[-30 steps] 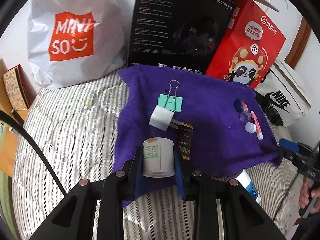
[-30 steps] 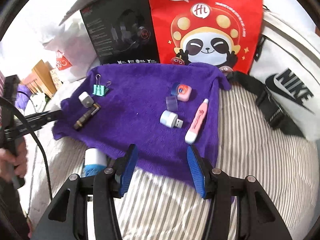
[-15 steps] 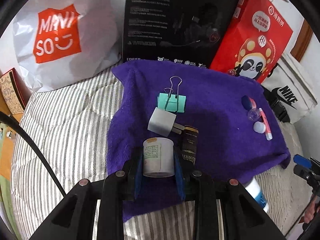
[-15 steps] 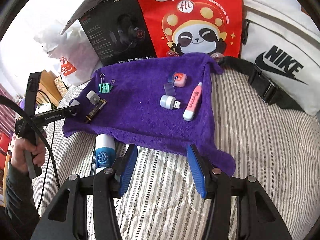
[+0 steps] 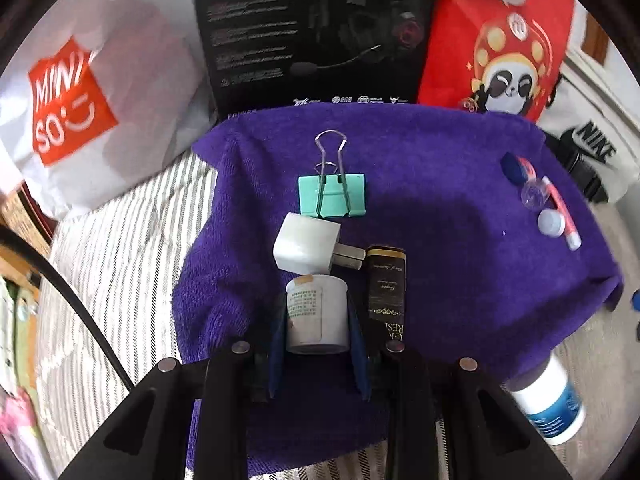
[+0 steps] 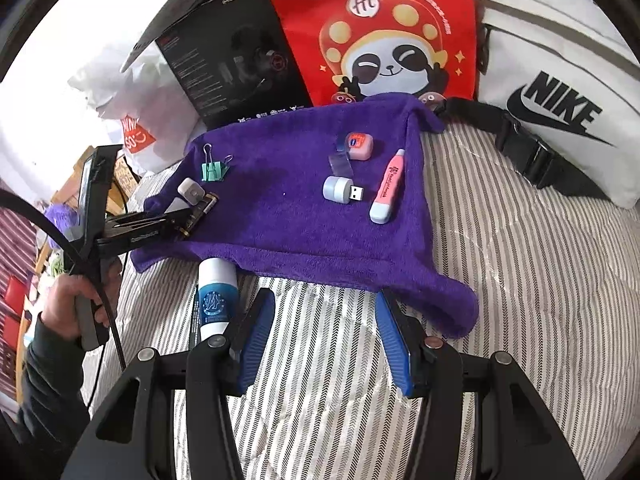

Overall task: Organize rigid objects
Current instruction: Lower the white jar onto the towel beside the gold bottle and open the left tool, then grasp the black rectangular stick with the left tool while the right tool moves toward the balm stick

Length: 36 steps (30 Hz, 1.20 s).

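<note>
While clamped: L tool (image 5: 316, 316), white jar (image 5: 316, 312).

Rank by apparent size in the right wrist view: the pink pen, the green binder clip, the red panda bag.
1. red panda bag
2. pink pen
3. green binder clip
The bag stands farthest back yet looks largest, so nearness raises no doubt.

Black right gripper (image 6: 326, 332) frame with 2 blue ribbed pads (image 6: 394, 344), silver screws, dark sleeve (image 6: 36, 364).

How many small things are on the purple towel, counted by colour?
White or pale: 3 (plug adapter, small bottle, USB light)
Pink: 2 (pen, lip tin)
Green: 1 (binder clip)
Black: 1 (tube)
Clear: 1 (cap)
Total: 8
</note>
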### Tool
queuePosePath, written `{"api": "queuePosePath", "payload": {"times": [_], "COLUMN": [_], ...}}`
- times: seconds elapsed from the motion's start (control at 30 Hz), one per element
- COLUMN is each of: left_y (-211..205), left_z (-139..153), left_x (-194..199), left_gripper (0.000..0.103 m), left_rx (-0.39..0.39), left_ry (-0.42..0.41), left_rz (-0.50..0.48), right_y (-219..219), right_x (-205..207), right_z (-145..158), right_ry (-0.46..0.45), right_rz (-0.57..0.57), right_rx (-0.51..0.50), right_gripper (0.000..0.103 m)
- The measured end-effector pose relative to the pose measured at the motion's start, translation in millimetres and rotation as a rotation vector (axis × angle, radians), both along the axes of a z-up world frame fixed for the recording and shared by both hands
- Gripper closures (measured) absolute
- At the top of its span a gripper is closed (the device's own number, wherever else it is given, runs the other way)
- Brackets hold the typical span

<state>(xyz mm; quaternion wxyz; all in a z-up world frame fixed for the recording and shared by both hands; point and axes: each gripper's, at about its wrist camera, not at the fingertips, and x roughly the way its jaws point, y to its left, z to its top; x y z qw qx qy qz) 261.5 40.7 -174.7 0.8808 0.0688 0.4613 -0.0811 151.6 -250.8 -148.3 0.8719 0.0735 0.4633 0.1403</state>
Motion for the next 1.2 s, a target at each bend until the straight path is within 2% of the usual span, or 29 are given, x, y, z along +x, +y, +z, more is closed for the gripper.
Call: {"api": "queuePosePath", "payload": {"times": [0.1,0.37,0.5,0.7,0.73,0.8,0.87,1.03,1.13,1.2], "left_y": [4,4,10,15,14,12,6,-19,-30,-42], "left_z": [1,3,9,31,34,38,37,25,18,13], "left_x": [2,-5,-12,-51,-57,-71,-81,-99,-105,-108], "left_gripper": [0.075,0.074,0.072,0.072,0.069,0.068,0.068,0.068,0.068,0.068], "left_rx": [-0.025,-0.012,-0.031,-0.052,-0.058,-0.103,-0.133,-0.148,-0.213,-0.211], "left_ry": [0.016,0.047,0.051,-0.011,-0.015,0.001,0.024,0.035,0.062,0.076], "left_rz": [0.005,-0.021,0.023,0.048,0.046,0.036,0.018,0.010,-0.001,-0.015], "right_y": [2,1,0,-1,-2,-3,-2,-1,-3,-6], "right_x": [-2,-12,-20,-37,-39,-44,-49,-64,-74,-81], "right_z": [0,6,9,15,15,15,16,21,24,26], "right_ry": [0.001,0.001,-0.001,-0.018,-0.018,-0.016,-0.017,-0.034,-0.039,-0.038], "right_rz": [0.009,0.014,0.015,0.019,0.016,0.010,0.011,0.005,-0.005,-0.007], "right_rx": [-0.006,0.015,0.019,0.005,0.007,0.011,0.016,0.010,-0.004,-0.007], "right_gripper": [0.051,0.051,0.051,0.051,0.051,0.051,0.051,0.051,0.051,0.051]}}
